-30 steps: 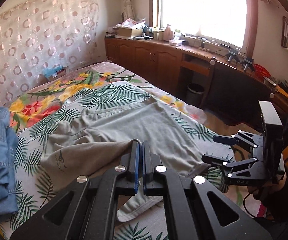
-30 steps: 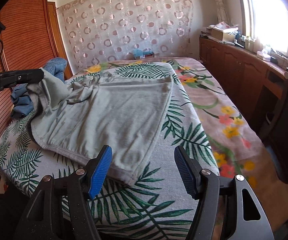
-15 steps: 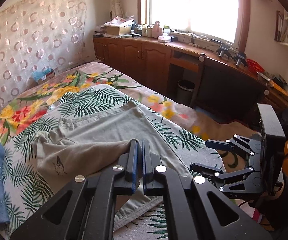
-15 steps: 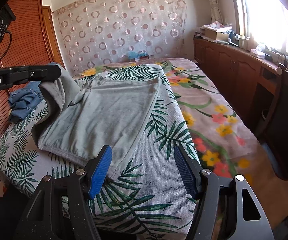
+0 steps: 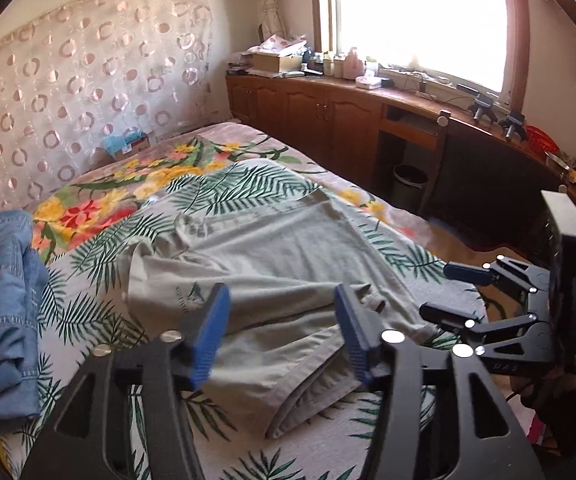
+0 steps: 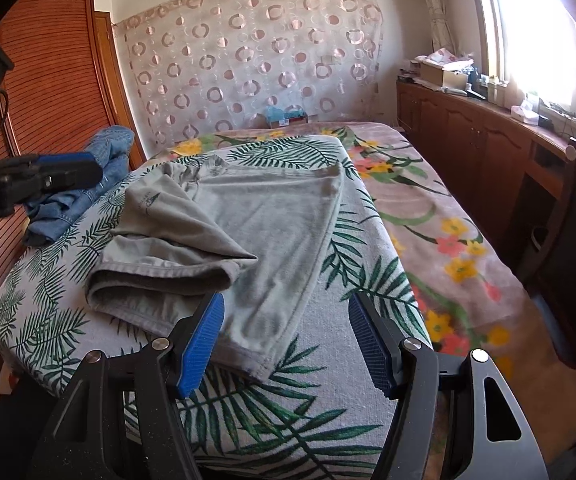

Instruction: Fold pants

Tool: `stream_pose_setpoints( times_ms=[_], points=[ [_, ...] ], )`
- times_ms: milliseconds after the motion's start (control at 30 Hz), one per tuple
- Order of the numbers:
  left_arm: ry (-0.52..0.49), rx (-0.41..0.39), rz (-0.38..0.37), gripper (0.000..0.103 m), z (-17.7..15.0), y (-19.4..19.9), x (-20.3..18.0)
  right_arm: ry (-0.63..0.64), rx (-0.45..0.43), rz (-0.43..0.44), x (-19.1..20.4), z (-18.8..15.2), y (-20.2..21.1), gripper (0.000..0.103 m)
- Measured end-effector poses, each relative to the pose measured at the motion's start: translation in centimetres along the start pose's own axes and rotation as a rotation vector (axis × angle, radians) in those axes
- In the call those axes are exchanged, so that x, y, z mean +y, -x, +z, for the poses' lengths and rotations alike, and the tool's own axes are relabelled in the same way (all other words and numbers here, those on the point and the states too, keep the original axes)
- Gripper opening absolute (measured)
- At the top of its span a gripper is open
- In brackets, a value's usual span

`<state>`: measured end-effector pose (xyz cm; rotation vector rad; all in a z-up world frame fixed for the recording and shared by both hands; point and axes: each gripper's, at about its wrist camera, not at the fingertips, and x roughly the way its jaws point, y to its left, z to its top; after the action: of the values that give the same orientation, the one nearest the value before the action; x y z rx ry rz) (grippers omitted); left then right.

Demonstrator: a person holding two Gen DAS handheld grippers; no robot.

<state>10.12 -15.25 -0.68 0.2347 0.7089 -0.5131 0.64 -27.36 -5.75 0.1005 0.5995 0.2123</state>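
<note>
Though left tongs point(image 5: 282, 334) just opened, empty; right tongs point(image 6: 284, 340) wide; grey pants point(image 6: 248, 232) half-folded, lower layer hidden.

Sunlit window point(image 5: 420, 20) above wooden cabinets point(image 5: 308, 116)

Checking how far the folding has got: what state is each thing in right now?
Grey pants: flat on the bed, one part folded over, released.
Left gripper: jaws just opened, nothing between them.
Right gripper: open, empty, above the pants' near edge.
Jeans: crumpled, unfolded.
</note>
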Motion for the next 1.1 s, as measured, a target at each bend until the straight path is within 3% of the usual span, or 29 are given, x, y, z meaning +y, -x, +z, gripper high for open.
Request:
stream_pose_setpoints(
  times_ms=[33,67,333,700,833,900,1000,1100],
  points=[
    [0.010,0.004,0.002,0.079,-0.2,-0.2,0.5,0.001,-0.001,0.004,0.1,0.0,-0.1,0.067],
    [0.022,0.007,0.003,0.080,-0.6,-0.4,0.9,0.002,-0.003,0.009,0.1,0.1,-0.2,0.067],
    [0.071,0.045,0.039,0.081,-3.6,-1.2,3.0,0.028,-0.012,0.029,0.0,0.5,-1.2,0.067],
    [0.119,0.086,0.047,0.081,-6.8,-2.4,4.5,0.033,0.030,0.057,-0.5,1.3,-3.6,0.045],
    [0.131,0.090,0.048,0.081,-7.4,-2.5,4.8,0.020,0.077,0.058,-0.6,1.4,-4.6,0.043],
    [0.139,0.091,0.047,0.081,-7.6,-2.5,5.0,0.009,0.093,0.071,-0.7,1.5,-4.8,0.039],
    [0.147,0.092,0.047,0.081,-7.9,-2.5,5.2,0.008,0.116,0.090,-0.5,1.7,-5.2,0.017],
    [0.151,0.084,0.051,0.081,-8.0,-2.2,5.3,0.008,0.110,0.102,-0.4,2.1,-5.0,0.010]
  ],
)
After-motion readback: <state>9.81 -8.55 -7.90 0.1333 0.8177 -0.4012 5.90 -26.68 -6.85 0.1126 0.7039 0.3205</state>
